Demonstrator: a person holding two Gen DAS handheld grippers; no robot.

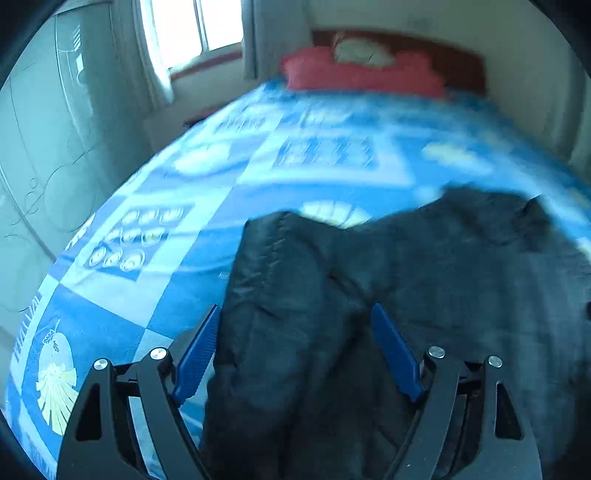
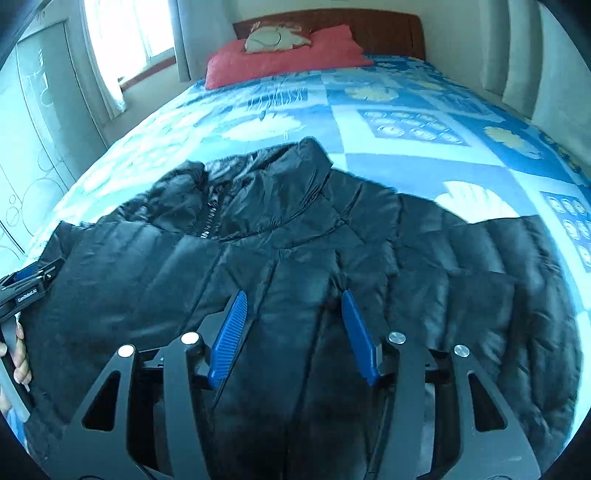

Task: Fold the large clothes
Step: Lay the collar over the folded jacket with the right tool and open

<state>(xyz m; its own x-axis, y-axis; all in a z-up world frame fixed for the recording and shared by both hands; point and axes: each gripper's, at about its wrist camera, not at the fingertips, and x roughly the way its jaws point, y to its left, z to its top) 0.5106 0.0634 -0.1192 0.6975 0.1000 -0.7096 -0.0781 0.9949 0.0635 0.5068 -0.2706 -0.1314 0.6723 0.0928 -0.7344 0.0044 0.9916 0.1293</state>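
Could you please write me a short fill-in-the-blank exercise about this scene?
1. The puffer jacket lying on the bed is ____ in colour.
2. At the head of the bed, the pillow is ____.
3. Both the left gripper and the right gripper have jaws that stand ____.
4. The jacket's collar points toward the ____.

Missing words: black; red; open; headboard

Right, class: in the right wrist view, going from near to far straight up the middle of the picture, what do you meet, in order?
Right claw, open → black puffer jacket → its collar → blue patterned bedspread → red pillow → wooden headboard.
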